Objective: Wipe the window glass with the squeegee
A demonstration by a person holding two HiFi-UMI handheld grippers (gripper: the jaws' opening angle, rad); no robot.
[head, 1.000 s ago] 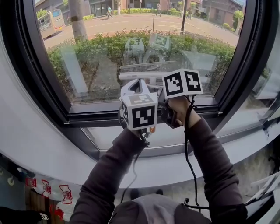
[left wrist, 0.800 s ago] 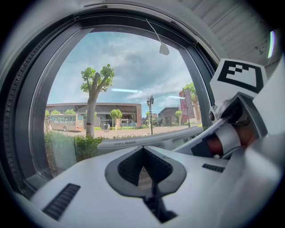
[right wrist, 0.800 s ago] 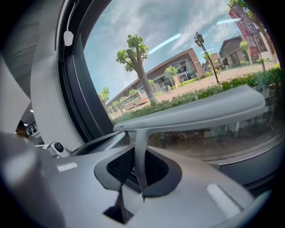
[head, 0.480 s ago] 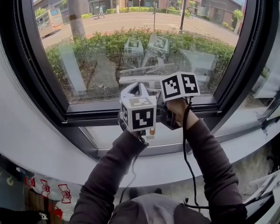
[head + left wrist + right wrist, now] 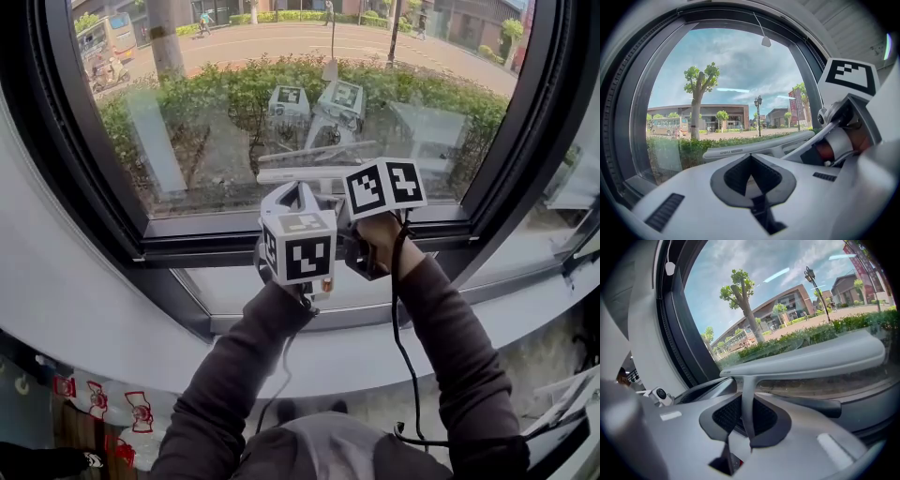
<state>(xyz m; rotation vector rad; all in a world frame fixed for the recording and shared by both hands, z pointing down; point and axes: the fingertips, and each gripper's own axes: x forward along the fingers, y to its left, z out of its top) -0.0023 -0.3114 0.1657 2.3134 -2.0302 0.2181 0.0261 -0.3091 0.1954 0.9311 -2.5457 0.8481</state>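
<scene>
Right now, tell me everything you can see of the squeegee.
The squeegee is a pale grey, plastic-looking T. Its long, slightly curved head lies level across the lower window glass, on a thin flat stem. The right gripper is shut on that stem, with the head pointing away from the person. Small raised lettering shows near the head's left end in the left gripper view. The blade edge faces the pane and is hidden, so contact looks likely but not certain.
</scene>
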